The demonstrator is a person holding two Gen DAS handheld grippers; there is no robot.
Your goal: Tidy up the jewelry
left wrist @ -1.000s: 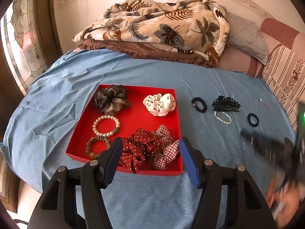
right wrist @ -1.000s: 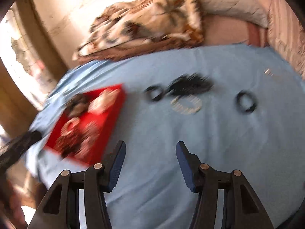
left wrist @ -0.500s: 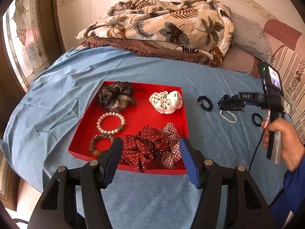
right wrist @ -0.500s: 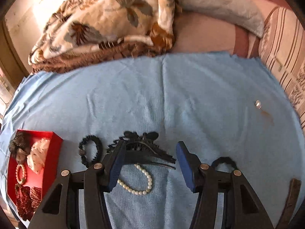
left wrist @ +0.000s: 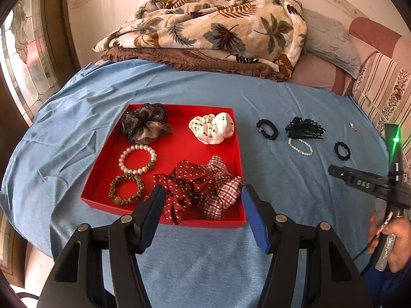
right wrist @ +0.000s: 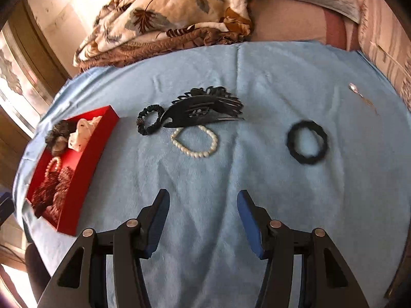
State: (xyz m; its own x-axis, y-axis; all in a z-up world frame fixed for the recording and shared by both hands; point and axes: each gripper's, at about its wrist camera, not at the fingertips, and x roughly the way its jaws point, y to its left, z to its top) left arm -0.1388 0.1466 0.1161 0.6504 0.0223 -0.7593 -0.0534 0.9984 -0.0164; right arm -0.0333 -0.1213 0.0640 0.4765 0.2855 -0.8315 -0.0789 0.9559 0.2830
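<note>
I'm mid-sort: both tongs gape wide and empty. My right gripper (right wrist: 203,205) hangs short of the pearl bracelet (right wrist: 194,141) lying under the black hair claw (right wrist: 203,109); next I judge it reaches, pinches, carries to the red tray (left wrist: 237,154). My left gripper (left wrist: 201,200) waits over the tray's near edge.

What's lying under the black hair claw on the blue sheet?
The hair claw overlaps the far edge of a white pearl bracelet; the beads beneath it are hidden.

Right gripper (right wrist: 203,202) pulled back from black hair clip (right wrist: 203,109) and pearl bracelet (right wrist: 195,141); both now well ahead, jaws apart.
</note>
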